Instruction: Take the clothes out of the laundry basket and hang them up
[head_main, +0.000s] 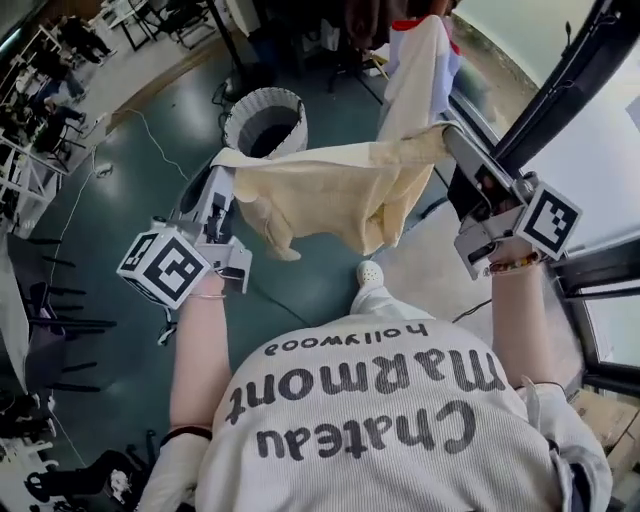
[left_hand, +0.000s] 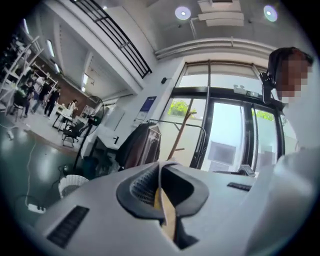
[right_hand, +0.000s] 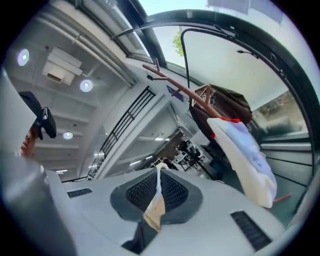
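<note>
high above the floor (head_main: 130, 190), the cream garment (head_main: 340, 190) is stretched between the left gripper (head_main: 224, 165) and the right gripper (head_main: 452, 138), each pinching one edge of it, so it is out of the laundry basket (head_main: 296, 122) but not yet hung beside the white garment (head_main: 415, 70).

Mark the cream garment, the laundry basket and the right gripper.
cream garment (head_main: 330, 190), head view, middle of the cloth.
laundry basket (head_main: 262, 92), head view, far rim.
right gripper (head_main: 447, 133), head view, between its fingertips.
</note>
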